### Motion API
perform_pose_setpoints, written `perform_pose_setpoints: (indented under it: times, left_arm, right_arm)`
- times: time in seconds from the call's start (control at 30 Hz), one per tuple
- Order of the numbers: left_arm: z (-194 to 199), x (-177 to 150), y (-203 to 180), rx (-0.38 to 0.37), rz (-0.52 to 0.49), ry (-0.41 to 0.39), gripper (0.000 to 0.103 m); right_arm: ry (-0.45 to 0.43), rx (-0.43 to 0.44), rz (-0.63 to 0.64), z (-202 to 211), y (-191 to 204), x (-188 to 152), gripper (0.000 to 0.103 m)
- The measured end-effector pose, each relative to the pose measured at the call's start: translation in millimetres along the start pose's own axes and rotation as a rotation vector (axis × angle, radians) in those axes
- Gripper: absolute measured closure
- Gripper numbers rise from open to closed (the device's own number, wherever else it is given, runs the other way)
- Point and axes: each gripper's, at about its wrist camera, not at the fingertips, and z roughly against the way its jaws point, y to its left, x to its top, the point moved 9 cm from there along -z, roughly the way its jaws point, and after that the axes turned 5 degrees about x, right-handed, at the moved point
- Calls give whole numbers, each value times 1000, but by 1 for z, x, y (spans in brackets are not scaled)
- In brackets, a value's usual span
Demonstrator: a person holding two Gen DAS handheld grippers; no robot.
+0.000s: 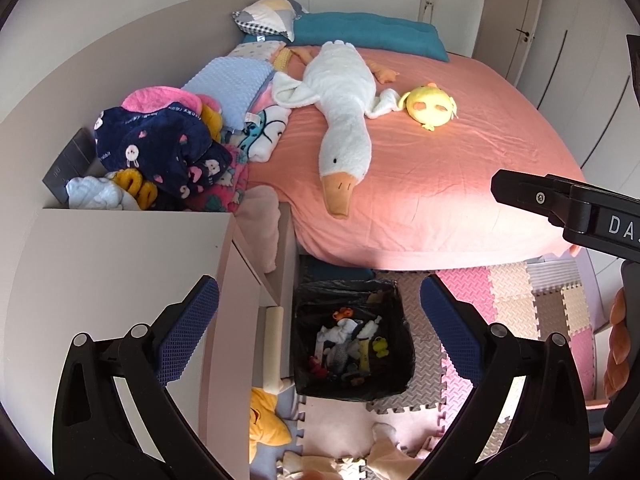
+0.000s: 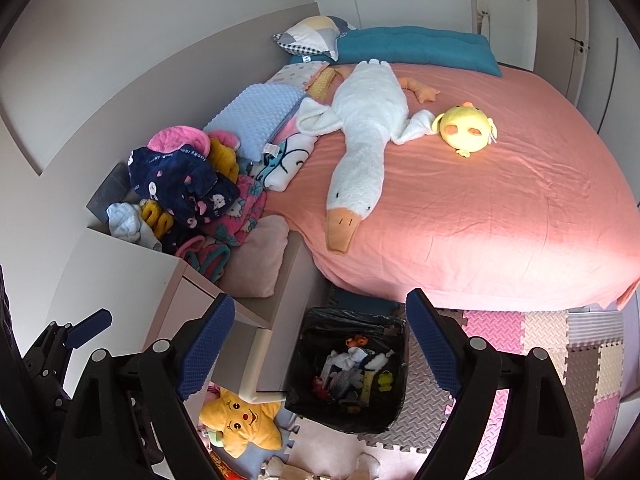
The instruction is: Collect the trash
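Note:
A bin lined with a black bag [image 1: 394,364] [image 2: 390,412] stands on the floor at the foot of the bed, with several small pieces of trash [image 1: 348,344] [image 2: 352,372] inside. My left gripper [image 1: 320,332] is open and empty, held above the bin. My right gripper [image 2: 320,344] is open and empty, also above the bin. Part of the right gripper's body [image 1: 568,208] shows at the right edge of the left wrist view, and one finger of the left gripper [image 2: 90,326] shows at the lower left of the right wrist view.
The bed with a pink sheet [image 1: 460,152] [image 2: 500,200] holds a white goose plush [image 1: 344,108] [image 2: 364,136], a yellow chick plush [image 1: 430,106] [image 2: 466,130] and piled blankets [image 1: 168,148] [image 2: 188,188]. A beige cabinet [image 1: 120,264] stands left. A yellow star plush [image 2: 240,420] lies on foam floor mats [image 1: 520,304].

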Motion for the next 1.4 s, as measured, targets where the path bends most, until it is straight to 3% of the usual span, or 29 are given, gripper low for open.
perform_pose_setpoints:
  times: [1.4]
  left_arm:
    - [3, 1, 7, -5, 29, -15, 6]
  right_arm:
    - [0, -7, 7, 2, 2, 0, 16]
